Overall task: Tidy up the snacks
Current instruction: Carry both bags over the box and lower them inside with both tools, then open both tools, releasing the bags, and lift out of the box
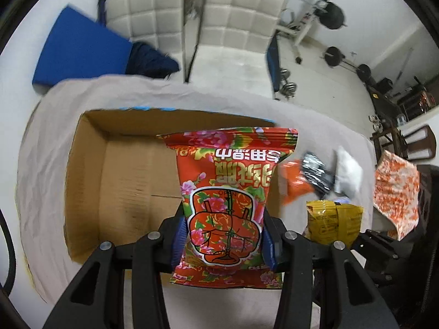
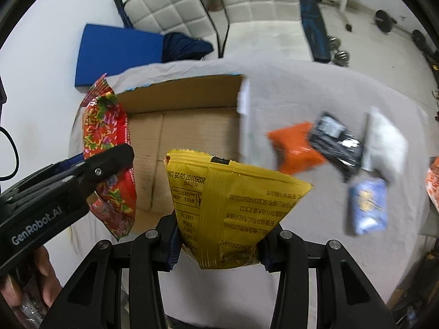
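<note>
My left gripper (image 1: 223, 242) is shut on a red floral snack bag (image 1: 230, 192), held upright over the right part of an open cardboard box (image 1: 90, 175). The same red bag (image 2: 109, 150) and left gripper (image 2: 90, 175) show at the left of the right wrist view, above the box (image 2: 192, 126). My right gripper (image 2: 219, 249) is shut on a yellow snack bag (image 2: 227, 205), hanging just in front of the box's near edge. That yellow bag (image 1: 333, 222) appears right of the red one in the left wrist view.
On the cloth-covered table (image 2: 329, 82), right of the box, lie an orange packet (image 2: 297, 148), a black packet (image 2: 336, 142), a white packet (image 2: 384, 139) and a light blue packet (image 2: 369, 205). Behind are a blue mat (image 2: 118, 52), white padded chairs and gym weights.
</note>
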Motion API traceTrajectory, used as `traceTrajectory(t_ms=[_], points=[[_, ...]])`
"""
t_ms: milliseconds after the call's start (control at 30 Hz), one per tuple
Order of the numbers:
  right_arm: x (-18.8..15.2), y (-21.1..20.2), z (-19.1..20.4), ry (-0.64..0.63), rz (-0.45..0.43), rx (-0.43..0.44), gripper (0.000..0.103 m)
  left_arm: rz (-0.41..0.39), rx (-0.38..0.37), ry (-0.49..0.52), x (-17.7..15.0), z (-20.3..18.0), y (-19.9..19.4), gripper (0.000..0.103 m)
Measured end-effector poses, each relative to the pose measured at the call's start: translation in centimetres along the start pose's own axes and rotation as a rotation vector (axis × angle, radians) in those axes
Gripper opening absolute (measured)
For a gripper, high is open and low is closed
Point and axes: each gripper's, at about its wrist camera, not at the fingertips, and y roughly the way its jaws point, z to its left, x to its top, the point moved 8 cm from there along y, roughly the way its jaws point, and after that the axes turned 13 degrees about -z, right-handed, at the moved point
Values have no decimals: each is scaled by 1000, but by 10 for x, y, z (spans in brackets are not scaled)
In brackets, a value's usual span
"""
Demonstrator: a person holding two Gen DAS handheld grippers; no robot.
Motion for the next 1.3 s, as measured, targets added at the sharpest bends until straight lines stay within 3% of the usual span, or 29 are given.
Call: traceTrajectory(t_ms=[133,333,567,700,933,1033,1200,1267,1300], points=[[14,57,33,-1,59,-4,47,90,-39,-39,6,35,37,43],[27,135,55,0,131,-57,47,223,-119,-88,4,60,98,43],[35,201,47,-36,168,-154,47,338,-197,-98,4,59,152,43],[37,226,49,-50,186,-181,47,373,-188,-88,3,55,168,43],[42,259,47,-54,207,-211,52,391,-179,-122,6,55,175,49],[43,266,48,-44,208,-201,55,360,-147,-108,15,54,167,55],[46,257,49,-41,207,-183,60,284,-52,-42,27,58,140,75],[43,248,49,-56,201,-183,66,253,-19,-26,29,60,124,83],[42,244,51,-61,198,-181,77,238,-1,-15,29,61,116,89]])
